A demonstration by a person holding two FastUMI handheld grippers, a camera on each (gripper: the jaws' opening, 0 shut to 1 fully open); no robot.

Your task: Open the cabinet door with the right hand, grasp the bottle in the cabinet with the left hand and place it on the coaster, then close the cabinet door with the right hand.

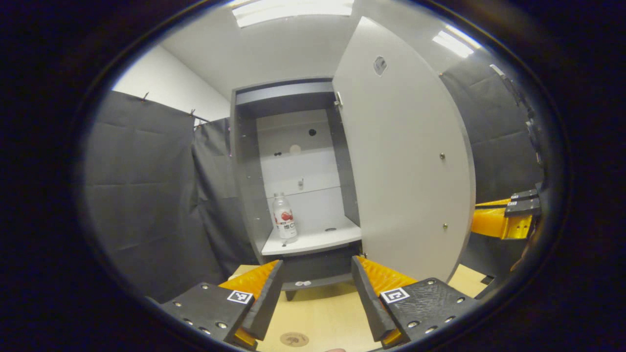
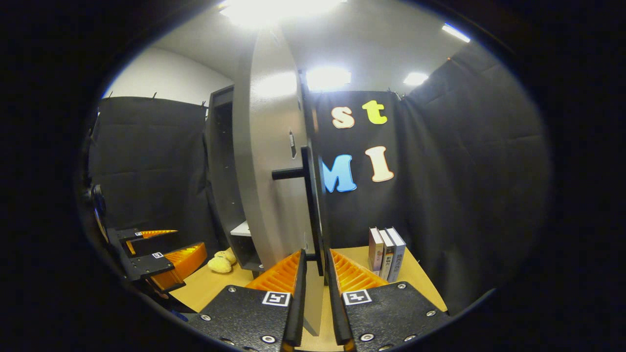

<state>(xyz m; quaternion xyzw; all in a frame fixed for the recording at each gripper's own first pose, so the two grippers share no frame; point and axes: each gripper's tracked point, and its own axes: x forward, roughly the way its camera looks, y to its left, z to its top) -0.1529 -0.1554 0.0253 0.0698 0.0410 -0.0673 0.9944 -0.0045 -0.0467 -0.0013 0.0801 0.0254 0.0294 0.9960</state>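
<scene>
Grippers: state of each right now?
Left gripper: open, holding nothing, facing the bottle in the cabinet.
Right gripper: jaws nearly closed around the open door's edge; actual contact cannot be told.

Coaster (image 1: 294, 339) cut off; bottle (image 1: 284, 216) label illegible

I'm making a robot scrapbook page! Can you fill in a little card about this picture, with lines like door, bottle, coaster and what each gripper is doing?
door: cabinet door swung open
bottle: bottle upright on the cabinet shelf, left side
coaster: round coaster on the wooden table, nothing on it
left gripper: left gripper open, aimed at the cabinet, short of the bottle
right gripper: right gripper fingers straddling the door's edge, by the dark handle
done so far: door opened; bottle not yet grasped
</scene>
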